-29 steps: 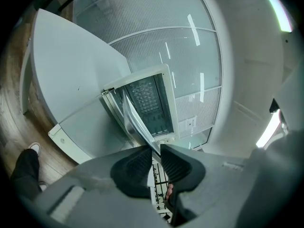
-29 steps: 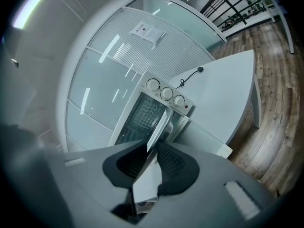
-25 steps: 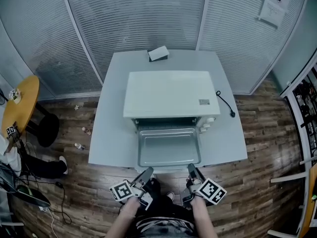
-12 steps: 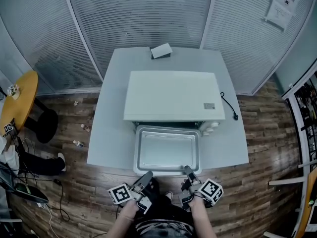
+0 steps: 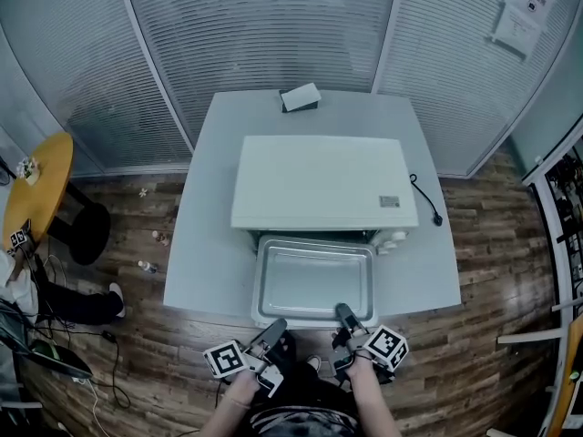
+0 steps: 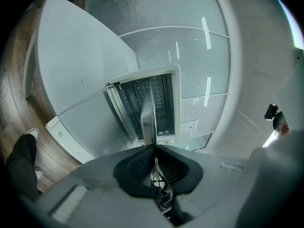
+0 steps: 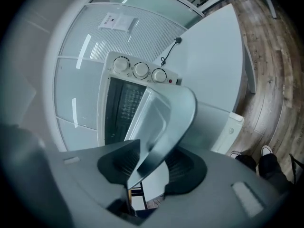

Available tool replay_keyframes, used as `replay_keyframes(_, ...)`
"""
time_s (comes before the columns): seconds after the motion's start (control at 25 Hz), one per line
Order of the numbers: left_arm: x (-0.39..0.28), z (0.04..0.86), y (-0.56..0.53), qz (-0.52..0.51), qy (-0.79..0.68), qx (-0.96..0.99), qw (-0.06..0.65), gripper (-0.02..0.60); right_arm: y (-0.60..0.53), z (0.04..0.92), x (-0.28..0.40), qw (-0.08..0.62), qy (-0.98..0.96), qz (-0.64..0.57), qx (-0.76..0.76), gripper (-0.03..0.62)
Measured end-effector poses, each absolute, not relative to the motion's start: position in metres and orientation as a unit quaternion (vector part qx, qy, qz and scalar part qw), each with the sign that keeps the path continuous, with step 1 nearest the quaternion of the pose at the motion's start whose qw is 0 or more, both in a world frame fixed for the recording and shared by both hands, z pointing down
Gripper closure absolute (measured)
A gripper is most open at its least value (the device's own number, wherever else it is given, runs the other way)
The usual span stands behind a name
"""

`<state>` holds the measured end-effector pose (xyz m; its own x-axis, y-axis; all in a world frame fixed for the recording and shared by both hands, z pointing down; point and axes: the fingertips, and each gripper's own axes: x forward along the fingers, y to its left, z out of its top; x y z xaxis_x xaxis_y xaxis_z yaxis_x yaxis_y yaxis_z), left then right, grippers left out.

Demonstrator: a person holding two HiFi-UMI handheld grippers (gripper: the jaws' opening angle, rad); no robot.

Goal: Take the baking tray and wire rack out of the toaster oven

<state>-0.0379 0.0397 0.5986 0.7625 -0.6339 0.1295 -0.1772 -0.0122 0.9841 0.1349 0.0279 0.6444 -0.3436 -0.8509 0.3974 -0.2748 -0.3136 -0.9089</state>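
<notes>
The baking tray (image 5: 314,280) sticks out of the mouth of the toaster oven (image 5: 319,185) toward the person. Its long axis runs left to right across the table (image 5: 205,244), and its near long rim reaches the table's front edge. Both grippers meet that rim from the person's side, pointing in toward the oven: the left gripper (image 5: 275,325) near the rim's left end, the right gripper (image 5: 343,314) right of its middle. The left one's jaws are pressed together on the thin rim, which shows edge-on between them. The right one's jaws have just been closing; the tray's rounded corner lies slantwise between them, and both pads look to bear on it. What looks like the wire rack (image 6: 135,101) sits inside the oven, beyond the tray. The pull, as I judge it, runs straight back toward the body, with both hands equally near
</notes>
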Motion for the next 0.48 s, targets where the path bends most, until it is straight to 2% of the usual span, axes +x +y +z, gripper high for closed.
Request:
replay_keyframes(0.04,-0.038,0.599,0.039,-0.175,-0.296,0.693,0.633,0.565,0.026,0.645,0.135,0.236,0.536,-0.62,-0.522,0.475)
replay_keyframes(0.08,-0.039,0.599,0.038,-0.174,-0.297,0.697,0.63,0.565,0.026,0.645,0.135,0.243,0.53,-0.622,-0.523,0.49)
replay_keyframes(0.32,-0.036,0.611,0.04,-0.157,-0.298,0.714,0.614,0.548,0.029,0.639,0.139,0.259,0.506,-0.624,-0.536,0.527)
replay_keyframes(0.48,-0.034,0.625,0.045,-0.153,-0.299,0.699,0.632,0.538,0.029,0.638,0.143,0.268,0.499,-0.624,-0.538,0.543)
